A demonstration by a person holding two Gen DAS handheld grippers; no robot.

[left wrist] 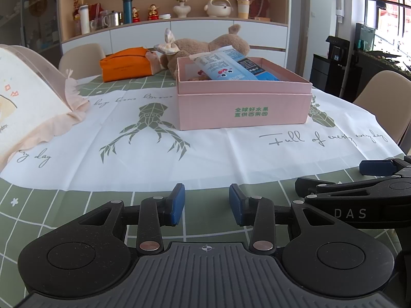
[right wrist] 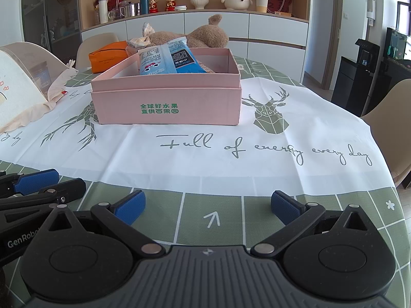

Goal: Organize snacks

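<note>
Your bench [right wrist: 257,133] lay under a white and green cloth [left wrist: 205,154] printed with deer and script, filling most of both views. On it, ahead of you, stood the pink box [left wrist: 241,105], open at the top, with green characters on its near wall. In the box leaned two snack packs, a light blue pack [left wrist: 215,65] propped against a darker blue pack [left wrist: 257,70], both sticking up above the rim. Behind the box lay a plush bear [left wrist: 205,46], and beside that an orange pouch [left wrist: 125,64]; to the far left sat a mesh cover [left wrist: 28,89] with a frilled edge. Your left gripper [left wrist: 206,202] hung low over the near green edge of the cloth, its jaws released, part open, with nothing between them. Your right gripper [right wrist: 208,206] sat just beside it, jaws released wider, also with only bare cloth between them. Both were well apart from the box.
</note>
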